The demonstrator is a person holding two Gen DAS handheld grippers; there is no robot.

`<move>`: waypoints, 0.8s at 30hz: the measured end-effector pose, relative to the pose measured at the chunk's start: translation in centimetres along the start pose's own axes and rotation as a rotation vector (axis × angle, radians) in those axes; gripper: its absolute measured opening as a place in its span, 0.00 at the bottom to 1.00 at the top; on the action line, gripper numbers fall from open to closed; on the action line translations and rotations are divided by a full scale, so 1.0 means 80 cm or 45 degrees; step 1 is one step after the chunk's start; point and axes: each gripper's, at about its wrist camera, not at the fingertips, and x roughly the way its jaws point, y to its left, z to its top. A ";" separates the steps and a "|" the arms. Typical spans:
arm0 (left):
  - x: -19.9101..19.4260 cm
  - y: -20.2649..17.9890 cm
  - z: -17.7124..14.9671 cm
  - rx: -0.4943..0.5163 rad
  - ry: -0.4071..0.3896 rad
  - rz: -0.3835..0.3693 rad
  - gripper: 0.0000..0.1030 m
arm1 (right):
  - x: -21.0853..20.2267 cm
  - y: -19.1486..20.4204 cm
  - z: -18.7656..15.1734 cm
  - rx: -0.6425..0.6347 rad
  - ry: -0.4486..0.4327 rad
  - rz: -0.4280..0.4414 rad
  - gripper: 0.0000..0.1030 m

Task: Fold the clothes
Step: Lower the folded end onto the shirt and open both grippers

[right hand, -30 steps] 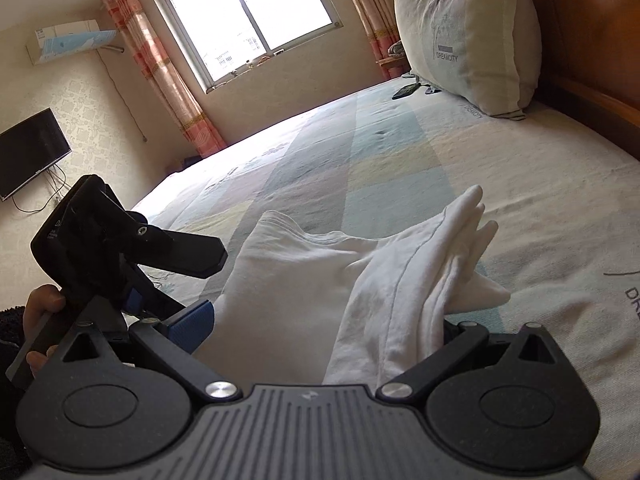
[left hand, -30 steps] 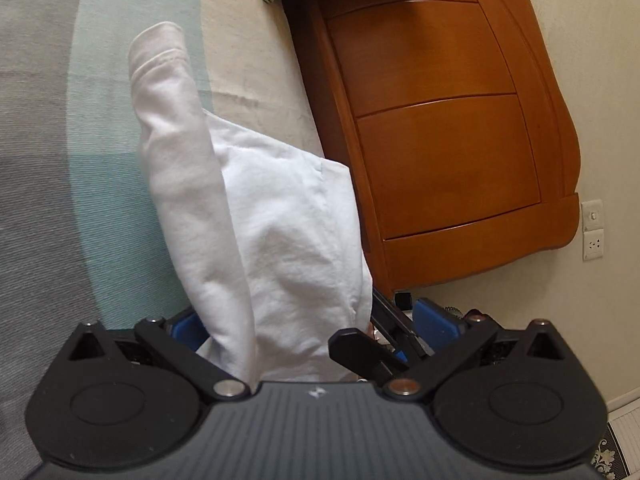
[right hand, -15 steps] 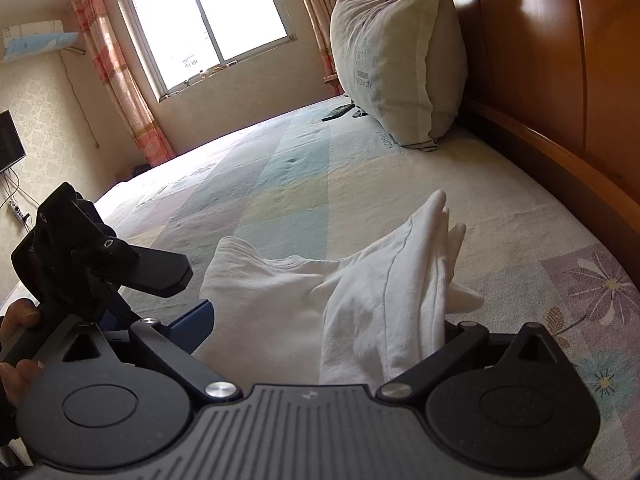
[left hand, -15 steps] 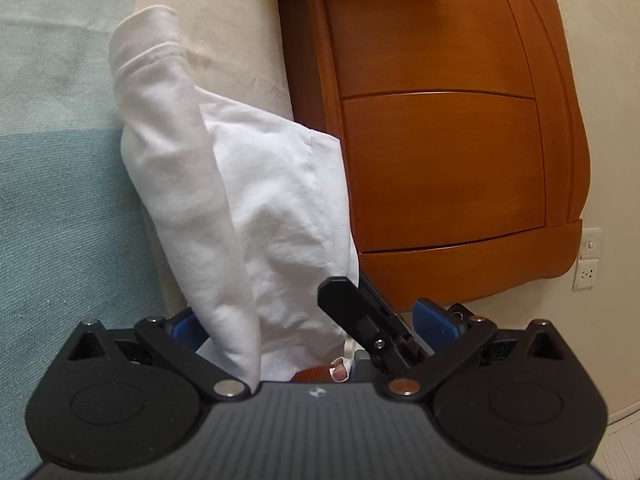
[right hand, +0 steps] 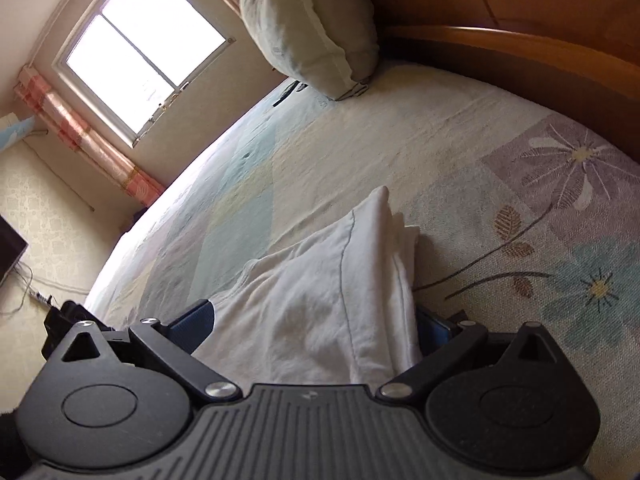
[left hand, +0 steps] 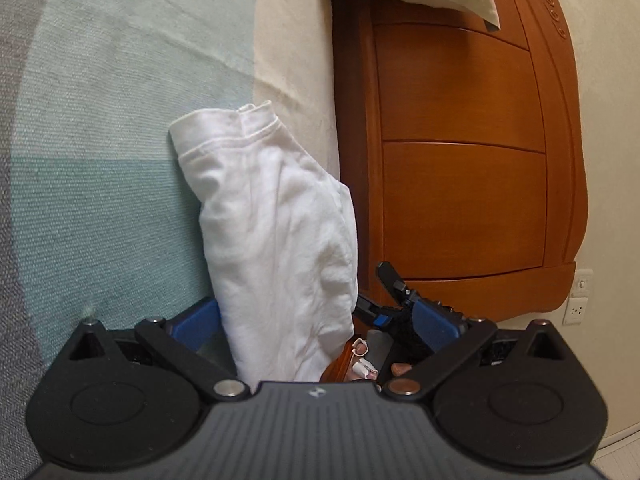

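A white garment (left hand: 276,240) hangs bunched between the blue fingers of my left gripper (left hand: 316,322), above the patterned bed cover (left hand: 100,160). The jaws stand wide apart with the cloth running back through them; I cannot see where it is pinched. In the right wrist view the same garment (right hand: 320,300) drapes from my right gripper (right hand: 316,320) out over the bed cover (right hand: 400,148), its tip touching the cover. The right gripper with the hand holding it also shows in the left wrist view (left hand: 400,300), low and right of the cloth.
A wooden headboard (left hand: 460,160) rises at the bed's edge, with a pillow (right hand: 312,24) leaning on it. A wall socket (left hand: 576,310) sits on the wall. A window (right hand: 140,48) with curtains is across the room, and a TV (right hand: 10,252) stands at the far left.
Both grippers have tilted and carried the garment toward the headboard end of the bed. The long sleeve that stood up in the left view has folded down into a shorter bundle.
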 end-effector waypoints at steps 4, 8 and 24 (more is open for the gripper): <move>-0.012 0.000 0.020 -0.017 -0.046 0.023 0.99 | 0.023 -0.035 0.030 0.225 0.113 0.126 1.00; -0.001 -0.011 0.041 -0.005 -0.064 0.070 0.99 | 0.058 -0.035 0.054 0.269 0.198 0.205 1.00; -0.048 -0.100 0.029 0.529 -0.248 0.186 0.99 | 0.022 0.065 0.070 -0.179 -0.221 -0.020 1.00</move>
